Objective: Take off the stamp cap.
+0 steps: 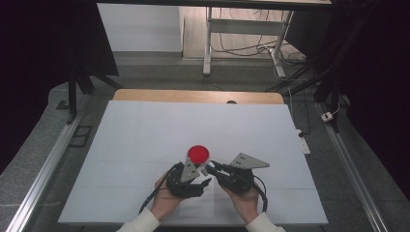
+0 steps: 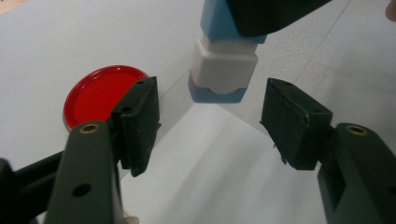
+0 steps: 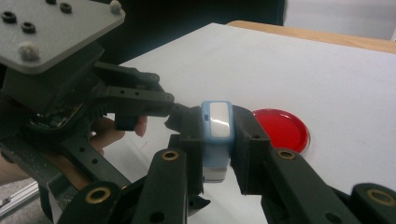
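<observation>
A small blue and white block (image 3: 218, 123) is clamped between the jaws of my right gripper (image 3: 218, 135), which holds it just above the white table sheet (image 1: 145, 135). In the left gripper view the same block (image 2: 223, 70) hangs down from the right gripper's dark jaw (image 2: 266, 16), ahead of my left gripper (image 2: 212, 114). The left jaws stand apart on either side below it, without touching it. A flat red round lid (image 1: 198, 153) lies on the sheet just beyond both grippers. In the high view the two grippers meet tip to tip near the front edge.
The left gripper's grey plate (image 3: 56, 32) and the hand behind it crowd the left of the right gripper view. Beyond the sheet runs the table's wooden far edge (image 1: 193, 95). Metal rails (image 1: 43, 169) flank the table, and a desk frame with cables (image 1: 241, 43) stands behind.
</observation>
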Demonstrator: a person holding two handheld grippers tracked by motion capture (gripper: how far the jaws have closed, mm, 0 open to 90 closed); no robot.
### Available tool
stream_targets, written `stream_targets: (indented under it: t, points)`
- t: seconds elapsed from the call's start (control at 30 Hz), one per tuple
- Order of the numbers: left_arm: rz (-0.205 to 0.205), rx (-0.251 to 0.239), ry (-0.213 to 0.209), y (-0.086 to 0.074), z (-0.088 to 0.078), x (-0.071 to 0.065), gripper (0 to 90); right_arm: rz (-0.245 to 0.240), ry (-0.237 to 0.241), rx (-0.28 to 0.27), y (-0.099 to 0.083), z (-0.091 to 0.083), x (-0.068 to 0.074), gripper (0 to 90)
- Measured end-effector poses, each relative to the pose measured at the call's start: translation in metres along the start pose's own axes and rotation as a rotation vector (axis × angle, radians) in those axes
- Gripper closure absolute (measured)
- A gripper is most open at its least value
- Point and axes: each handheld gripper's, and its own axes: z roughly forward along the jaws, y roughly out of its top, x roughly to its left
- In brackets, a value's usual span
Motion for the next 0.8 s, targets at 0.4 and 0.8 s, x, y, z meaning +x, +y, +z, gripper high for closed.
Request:
stream_targets:
  t: [0.4, 0.8]
  points:
    - [0.039, -0.018, 0.052, 0.0014, 0.0022, -0.0054, 50.7, 0.033, -0.023, -0.014, -0.0003, -0.0006, -0.0004, 75.3]
    - [0.063, -0.017, 0.075, 0.0015, 0.0046, -0.0064, 57.3, 0.044, -0.035, -0.017, -0.0006, 0.0004, 0.0006, 75.3]
